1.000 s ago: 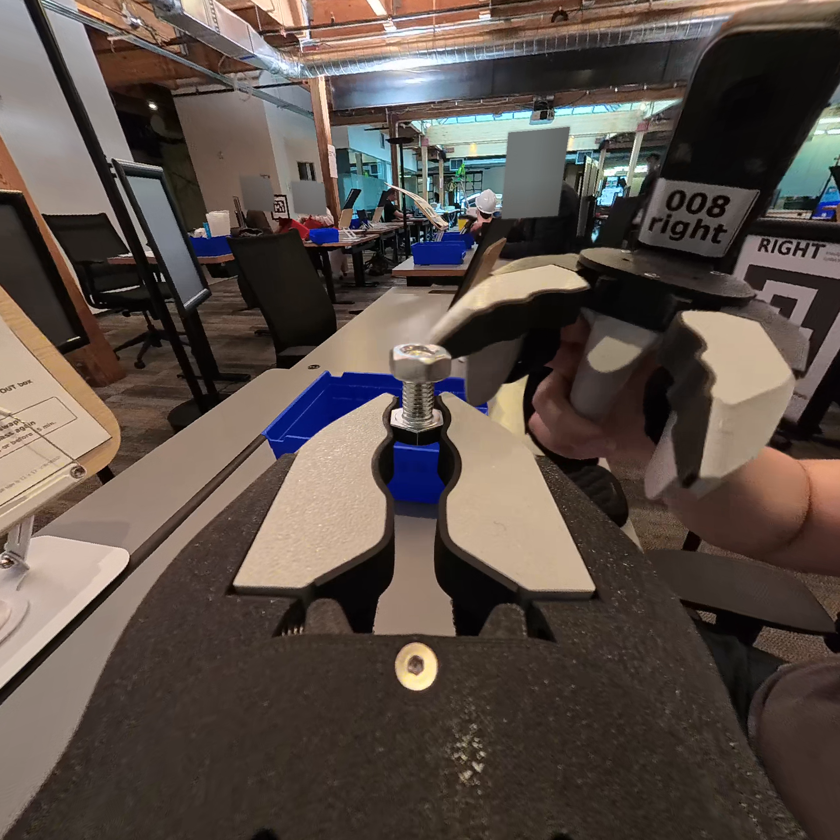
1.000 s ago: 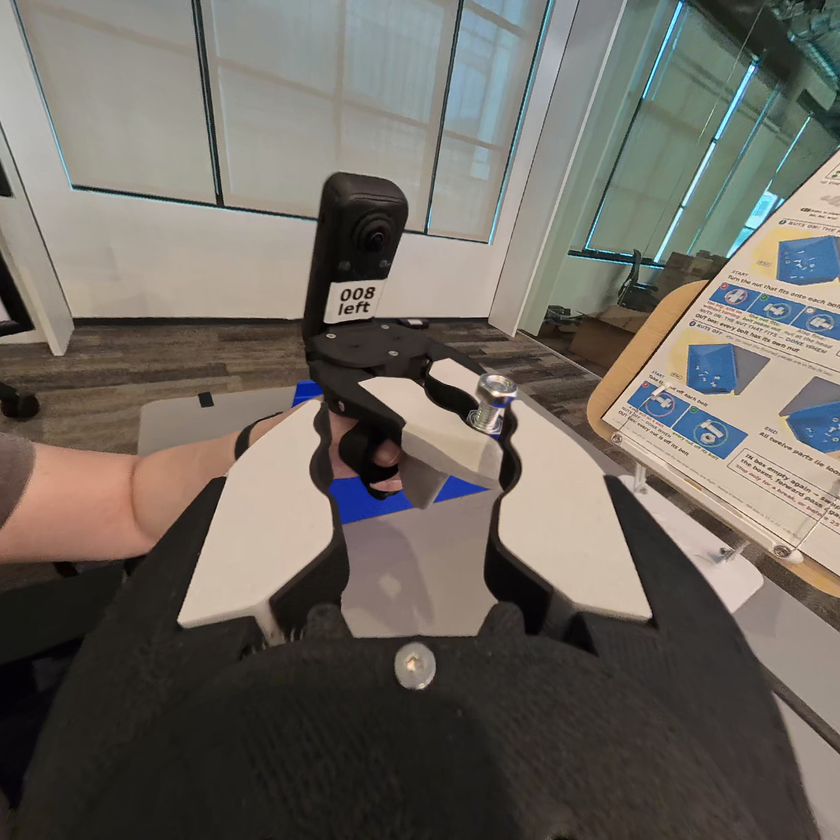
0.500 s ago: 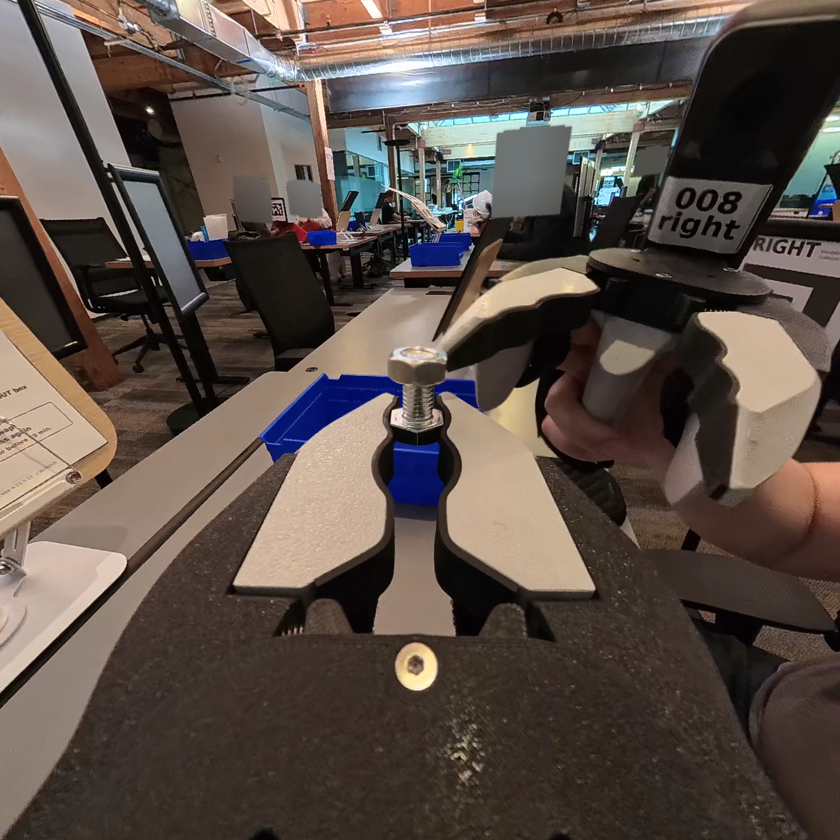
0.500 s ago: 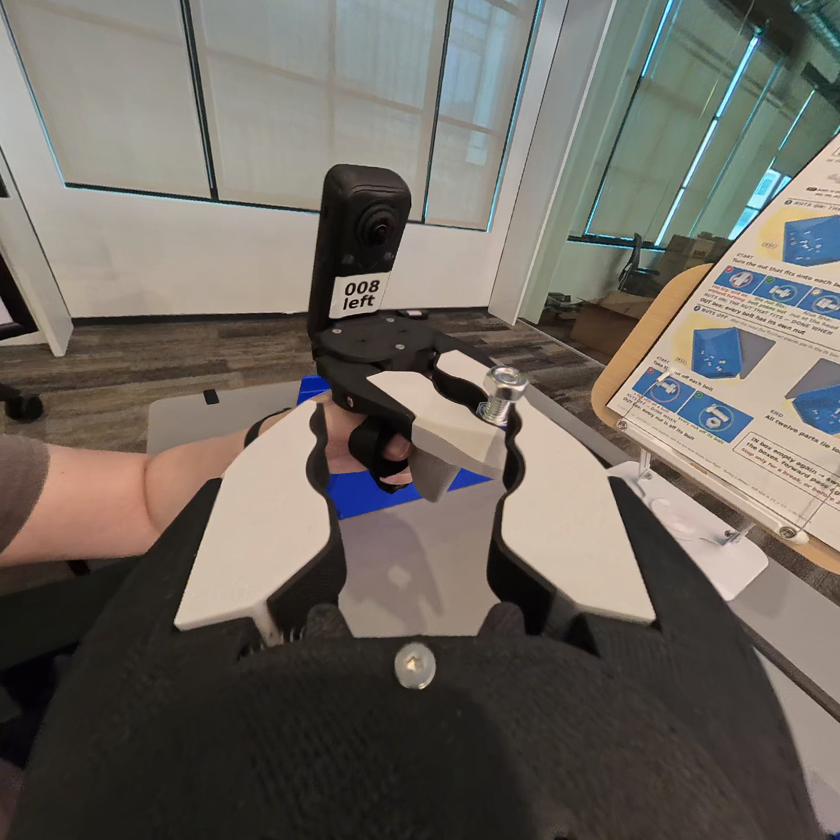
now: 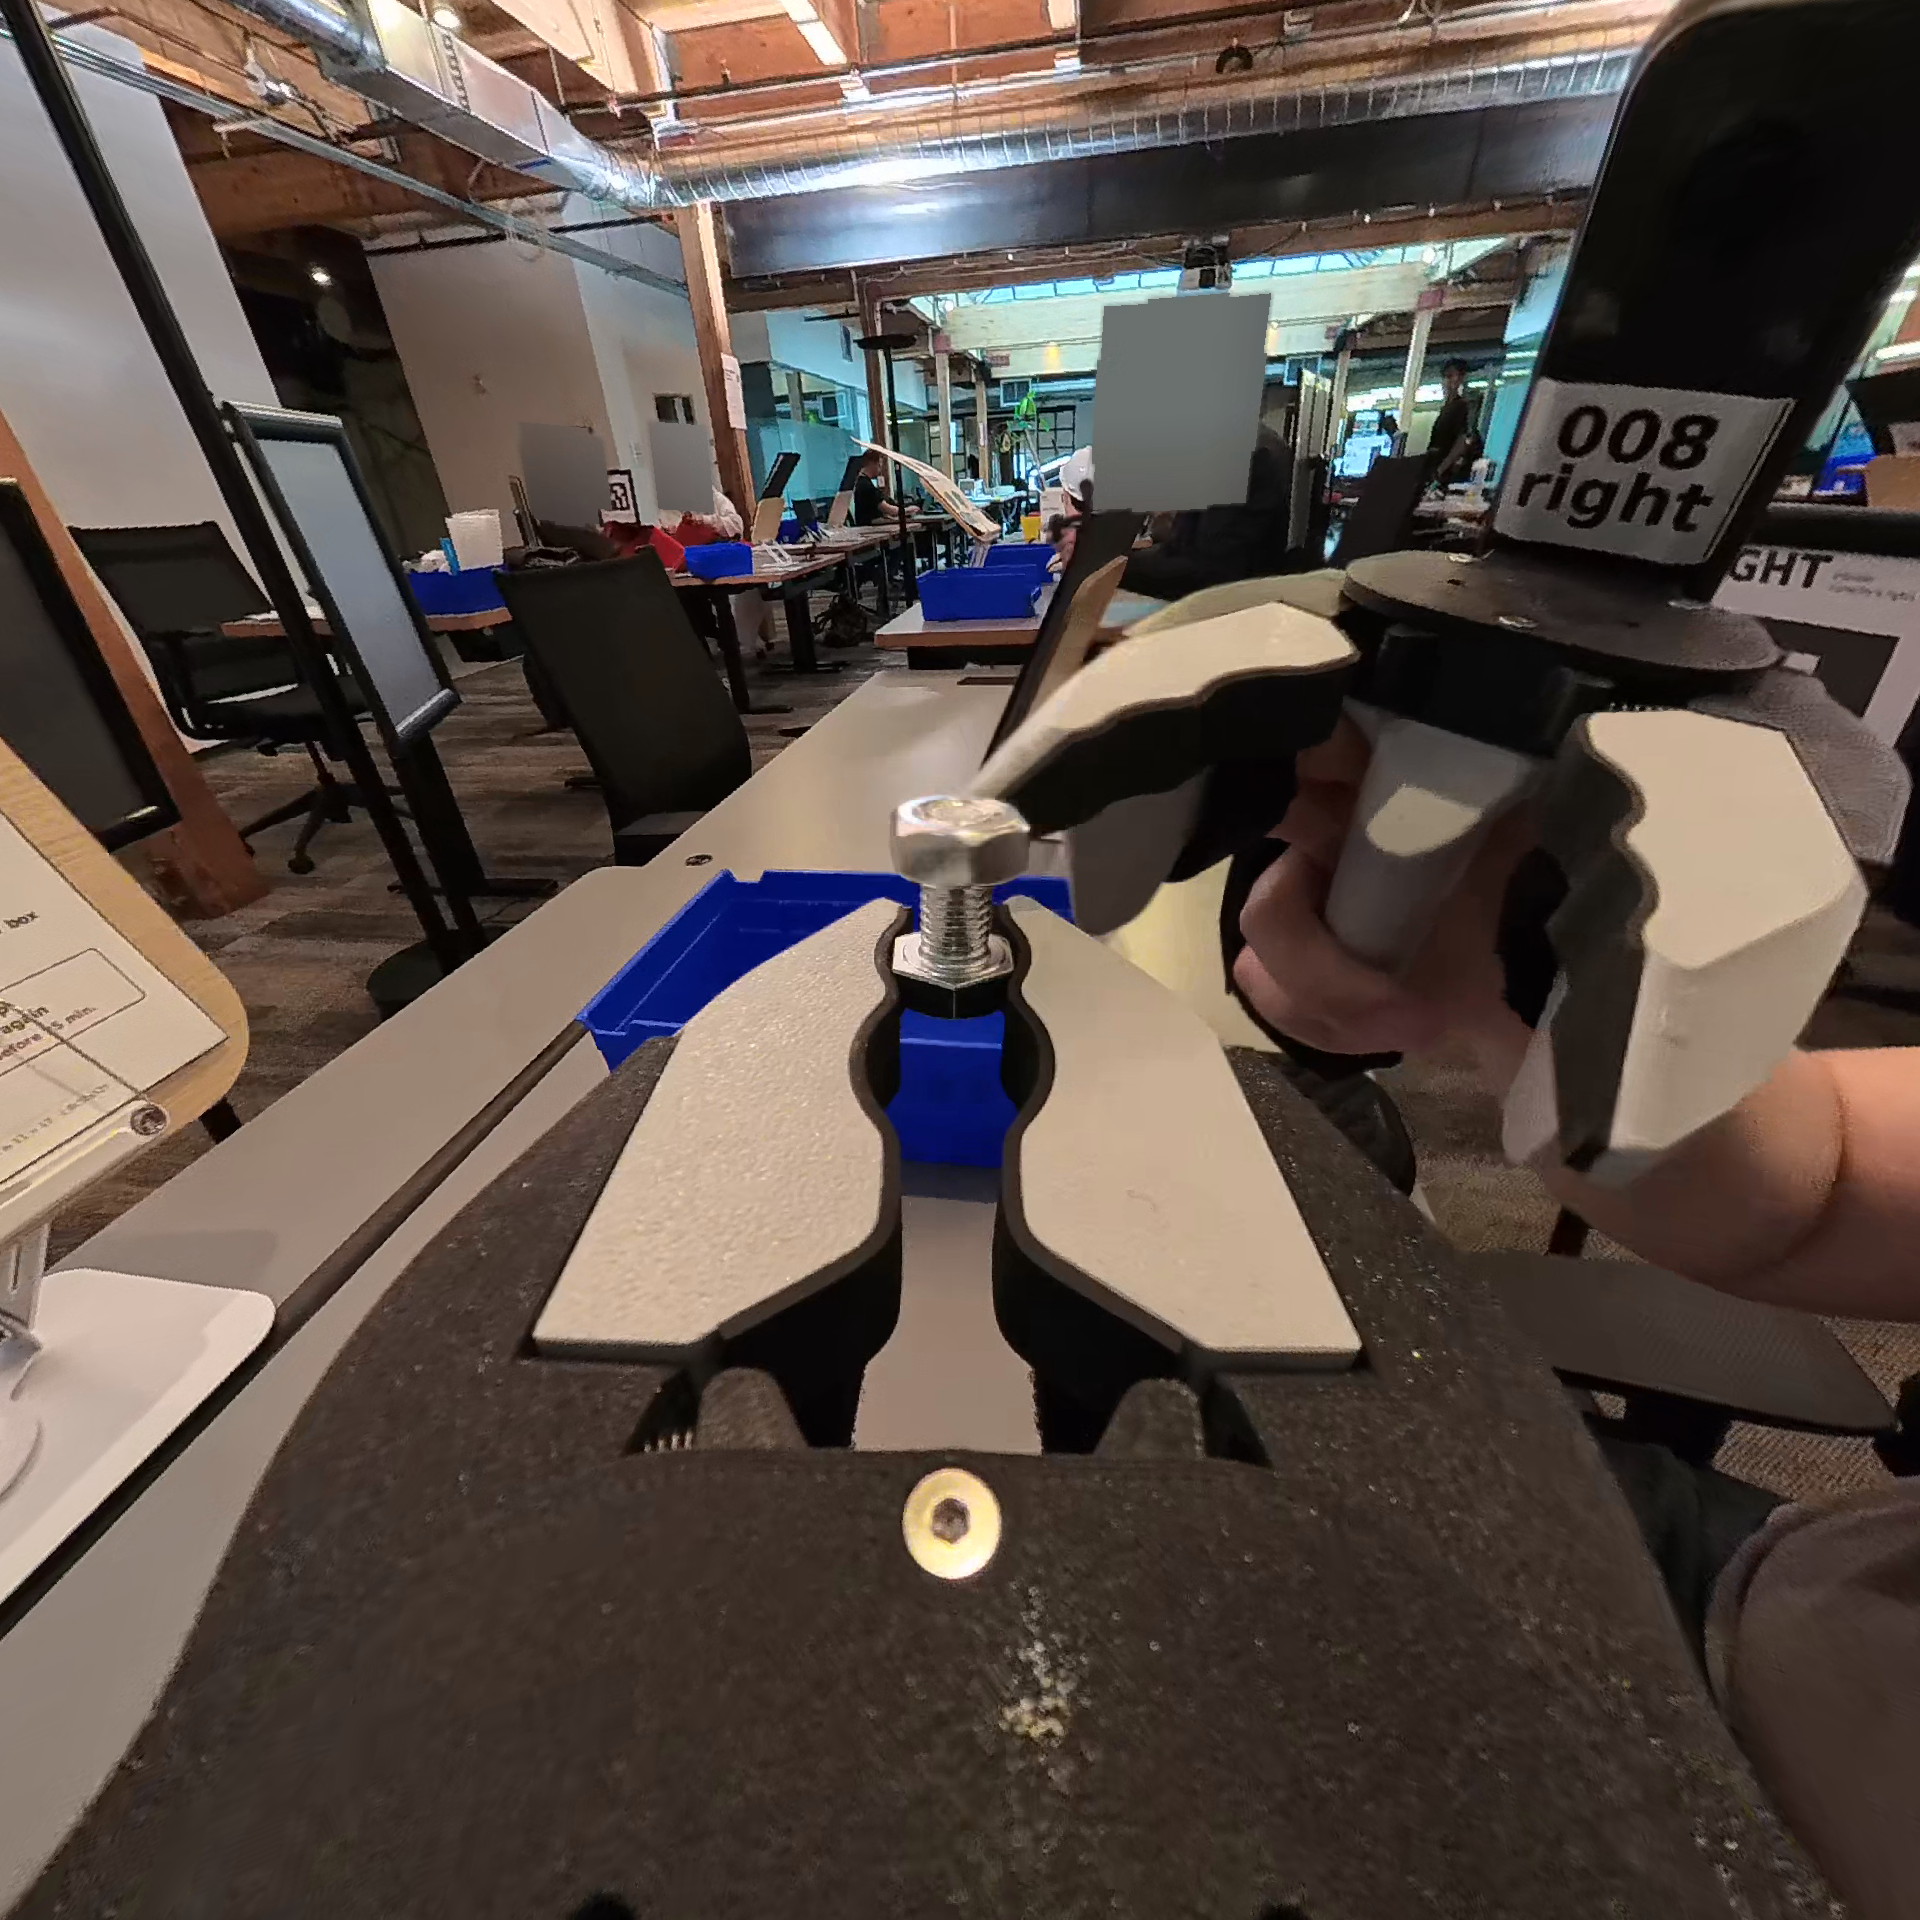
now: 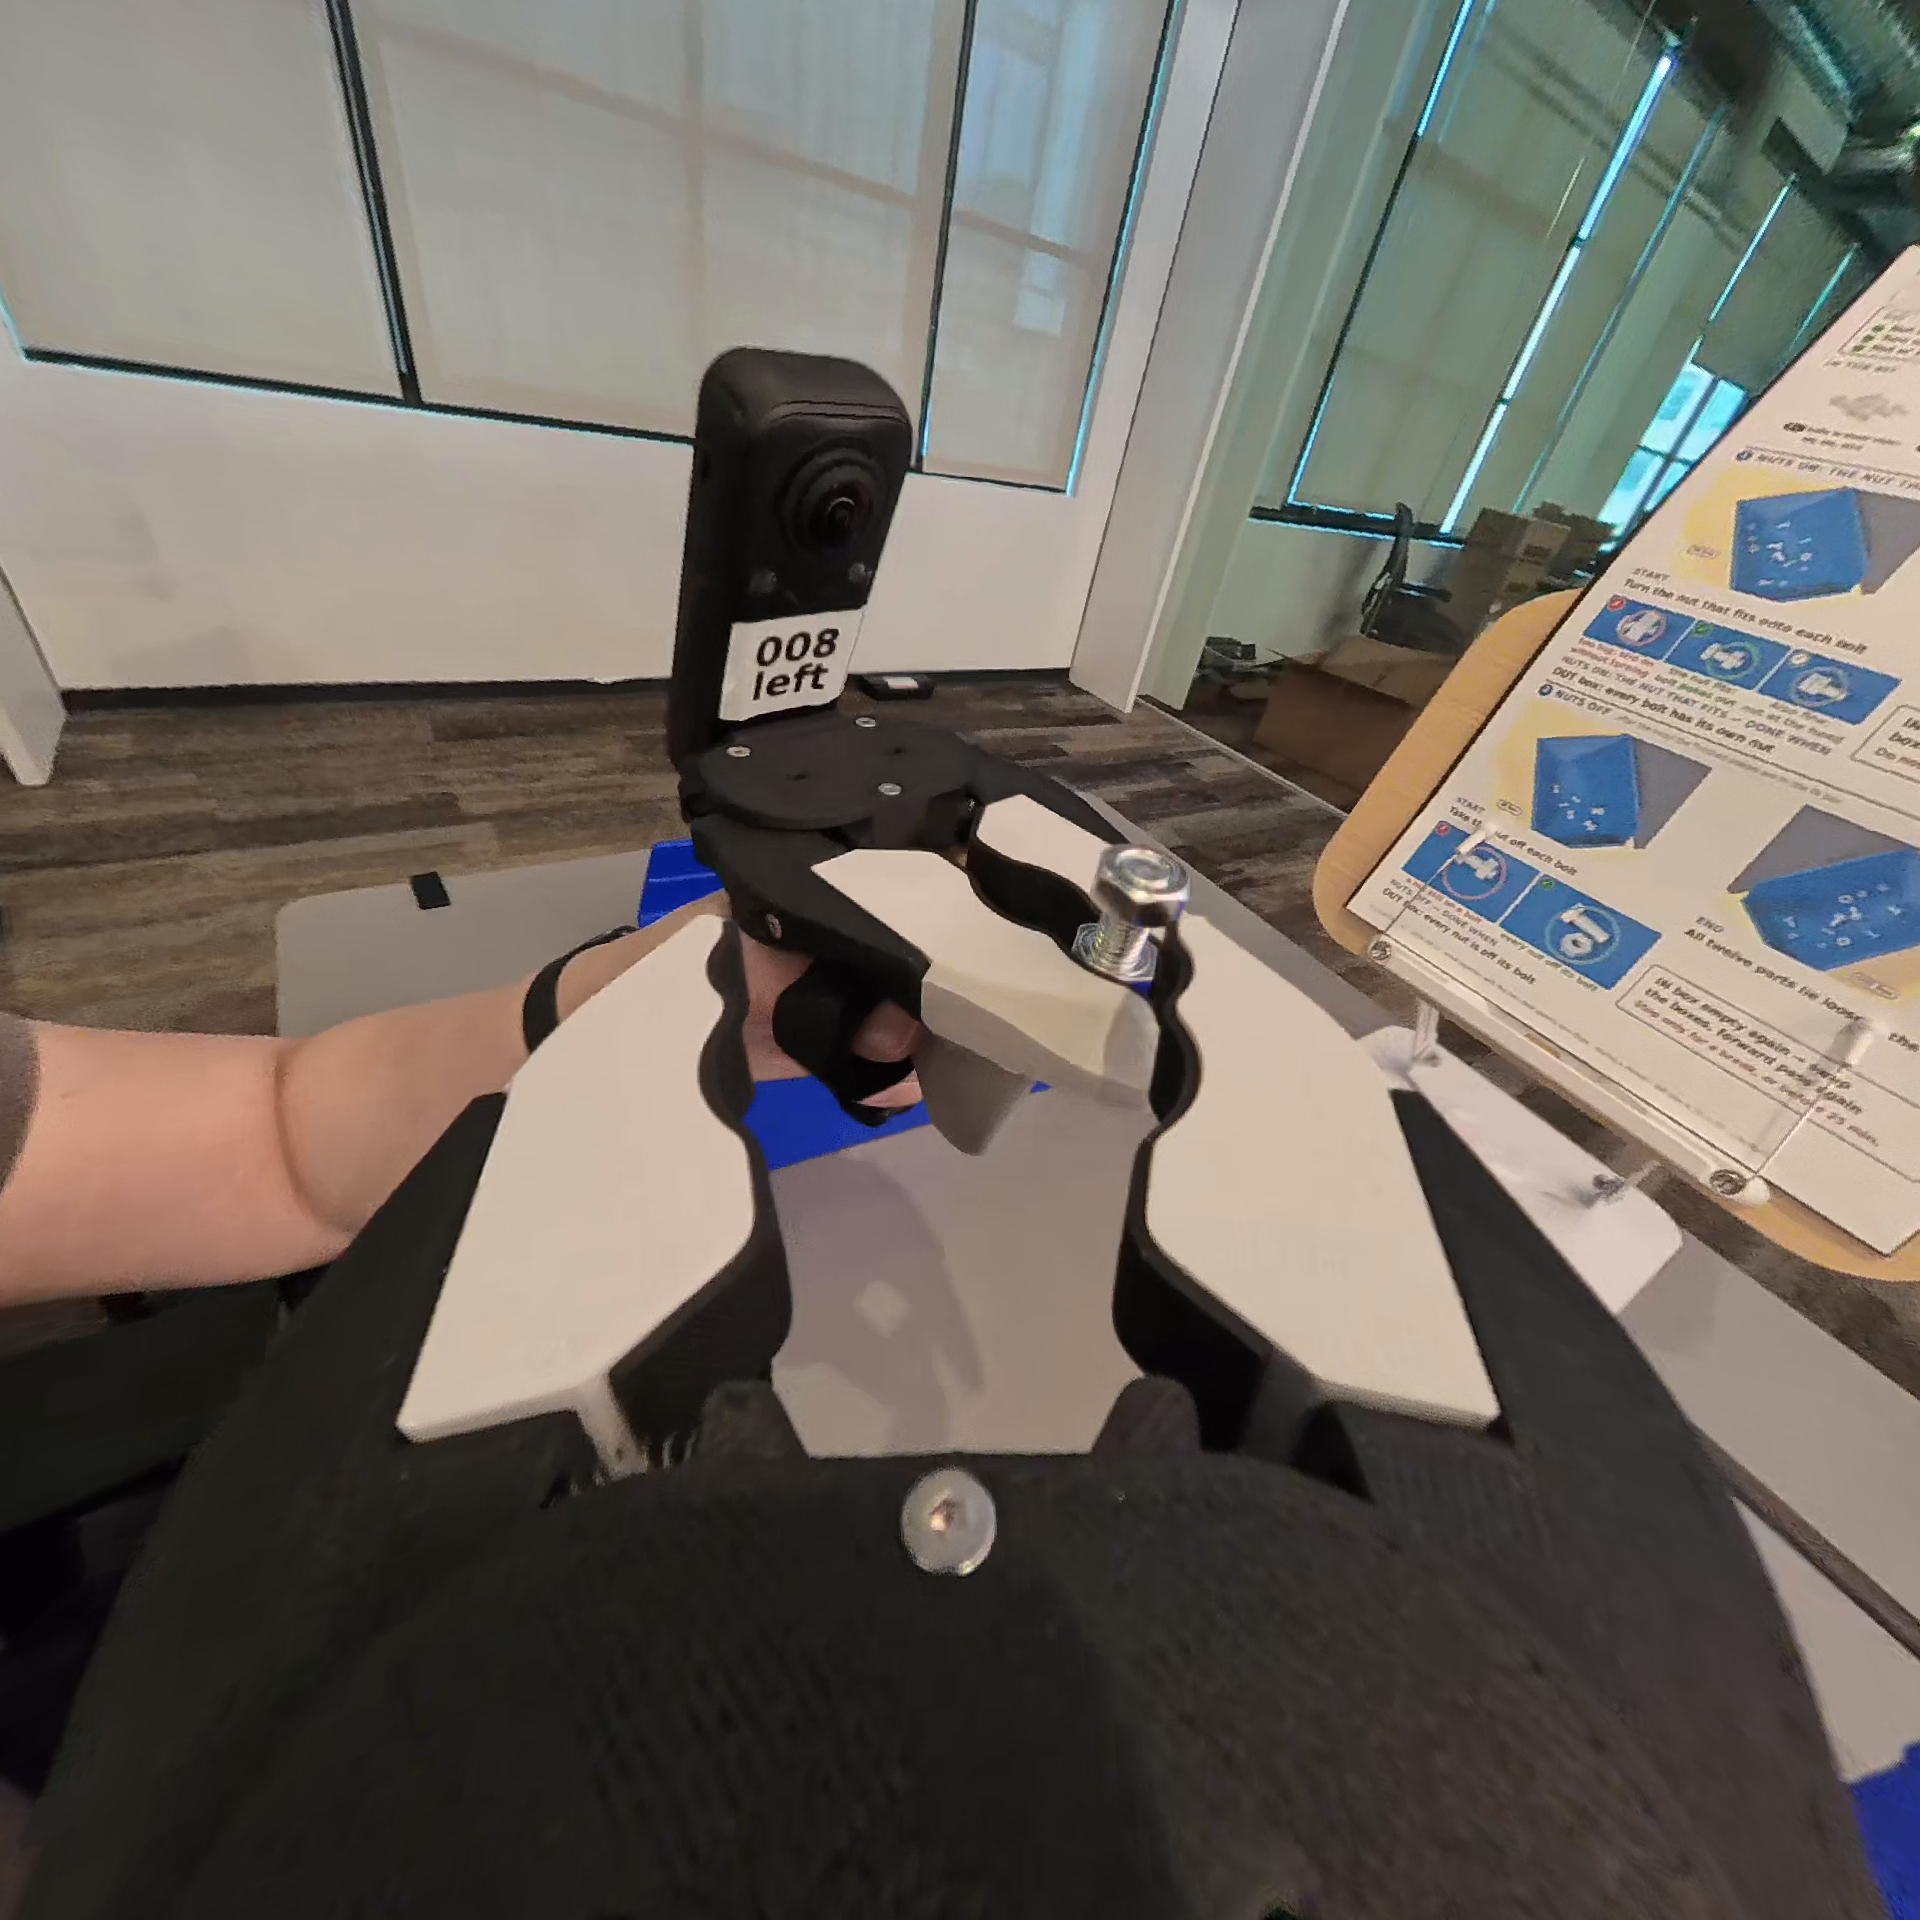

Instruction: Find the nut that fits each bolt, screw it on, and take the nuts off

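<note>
The right tongs [image 5: 1299, 894], spread, have edged onto the hex bolt [image 5: 958, 883]'s hard, slick head, while the left tongs [image 5: 951, 971] pinch its nut [image 5: 951, 954].

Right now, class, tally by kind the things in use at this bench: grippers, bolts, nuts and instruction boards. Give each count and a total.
Grippers: 2, left gripper and right gripper
Bolts: 1, bolt
Nuts: 1, nut
Instruction boards: 1, instruction board
Total: 5

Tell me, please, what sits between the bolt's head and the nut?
Only bare thread separates the bolt head from the nut, plainest in the left wrist view.
</note>
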### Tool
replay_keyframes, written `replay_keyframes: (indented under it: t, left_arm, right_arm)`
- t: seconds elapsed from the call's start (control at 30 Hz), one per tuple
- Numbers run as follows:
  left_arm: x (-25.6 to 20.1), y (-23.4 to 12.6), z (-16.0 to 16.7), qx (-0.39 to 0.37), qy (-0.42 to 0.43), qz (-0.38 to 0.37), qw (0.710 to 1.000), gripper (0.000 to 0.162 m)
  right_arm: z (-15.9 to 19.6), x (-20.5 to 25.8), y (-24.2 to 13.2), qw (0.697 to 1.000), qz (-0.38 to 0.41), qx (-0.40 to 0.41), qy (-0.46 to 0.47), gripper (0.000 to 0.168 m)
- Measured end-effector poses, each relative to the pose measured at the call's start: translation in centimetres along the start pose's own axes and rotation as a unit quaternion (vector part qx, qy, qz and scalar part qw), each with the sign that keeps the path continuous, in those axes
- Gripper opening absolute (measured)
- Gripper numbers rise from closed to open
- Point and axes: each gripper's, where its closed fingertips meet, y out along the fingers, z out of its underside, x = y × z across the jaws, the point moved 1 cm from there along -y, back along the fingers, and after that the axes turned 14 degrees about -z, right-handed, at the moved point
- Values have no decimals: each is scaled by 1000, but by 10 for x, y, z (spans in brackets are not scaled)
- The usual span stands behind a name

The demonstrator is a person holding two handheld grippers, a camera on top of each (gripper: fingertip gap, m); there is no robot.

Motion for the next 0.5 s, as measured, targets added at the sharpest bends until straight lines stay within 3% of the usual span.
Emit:
replay_keyframes:
  t: [0.3, 0.5]
  left_arm:
    - [-5, 2, 4, 8, 12, 4, 1000, 14]
    - [7, -1, 0, 3, -10, -8, 1000, 14]
  right_arm:
    - [0, -10, 14, 1000, -13, -3, 11, 81]
    - [-2, -5, -4, 1000, -1, -15, 5, 73]
